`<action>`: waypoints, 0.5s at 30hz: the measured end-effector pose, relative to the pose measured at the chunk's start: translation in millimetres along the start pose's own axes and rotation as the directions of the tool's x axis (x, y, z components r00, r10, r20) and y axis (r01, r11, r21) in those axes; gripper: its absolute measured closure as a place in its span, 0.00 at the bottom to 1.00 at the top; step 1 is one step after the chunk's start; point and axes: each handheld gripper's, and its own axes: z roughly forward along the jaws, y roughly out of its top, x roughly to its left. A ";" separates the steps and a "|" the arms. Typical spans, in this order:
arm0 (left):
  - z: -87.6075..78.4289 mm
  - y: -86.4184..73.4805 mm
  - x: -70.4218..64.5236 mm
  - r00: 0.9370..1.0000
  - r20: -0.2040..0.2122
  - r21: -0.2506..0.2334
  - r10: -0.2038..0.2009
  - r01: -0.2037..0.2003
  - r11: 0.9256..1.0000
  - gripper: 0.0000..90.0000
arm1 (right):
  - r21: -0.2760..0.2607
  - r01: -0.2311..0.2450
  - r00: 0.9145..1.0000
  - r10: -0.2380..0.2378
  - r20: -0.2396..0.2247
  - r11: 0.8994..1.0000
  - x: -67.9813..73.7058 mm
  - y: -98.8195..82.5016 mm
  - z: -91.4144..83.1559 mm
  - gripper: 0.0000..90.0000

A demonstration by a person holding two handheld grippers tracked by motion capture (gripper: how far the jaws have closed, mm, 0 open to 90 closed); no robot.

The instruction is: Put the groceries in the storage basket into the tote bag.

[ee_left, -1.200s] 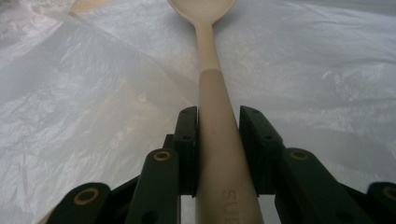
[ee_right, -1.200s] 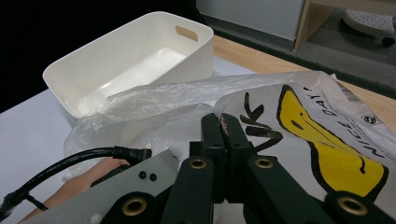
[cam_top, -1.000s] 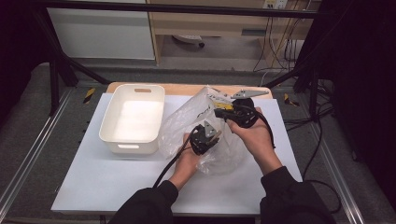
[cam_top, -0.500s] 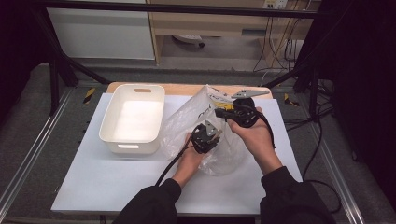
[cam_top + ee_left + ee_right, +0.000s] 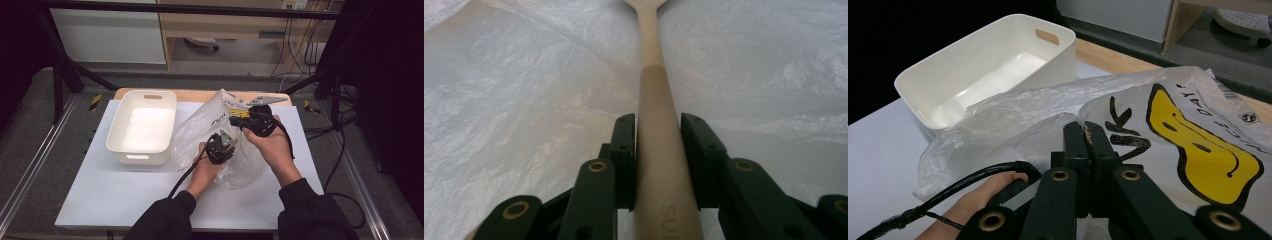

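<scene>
While the wooden spoon point(image 5: 659, 150) sat clamped by its handle between the jaws of the left hand-held gripper point(image 5: 658, 165), its bowl end pointed deeper into the clear plastic bag point(image 5: 210, 135), so the spoon was inside the bag, bag film all around it. Compared with a second earlier, almost nothing had changed: the left hand point(image 5: 202, 172) had shifted only slightly at the bag's near side, same grip, same jaw width. The right hand-held gripper point(image 5: 1087, 150) was fully closed, pinching the bag's edge next to the black lettering and yellow print, and held the mouth up at the far right, unmoved. Judgement: a pause mid-step; the spoon was either just being inserted or about to be drawn out, can't tell which from this. The white plastic bin point(image 5: 142, 125) stood empty just left of the bag on the tabletop point(image 5: 100, 200), likely the spoon's destination if it was coming out.
</scene>
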 end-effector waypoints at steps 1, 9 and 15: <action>0.6 -0.7 0.2 1.000 0.003 0.002 0.002 -0.002 1.000 0.76 | -0.001 0.002 1.000 -0.002 -0.001 1.000 0.0 -0.1 -0.1 1.00; 2.1 -3.3 0.7 1.000 0.009 0.022 -0.014 0.014 1.000 0.76 | 0.003 0.001 1.000 -0.001 -0.004 1.000 -0.7 -1.4 -0.5 1.00; -5.8 -6.7 0.9 0.999 0.025 0.019 -0.027 0.027 0.999 0.64 | 0.014 -0.003 1.000 0.003 -0.004 1.000 -1.5 -3.7 1.2 1.00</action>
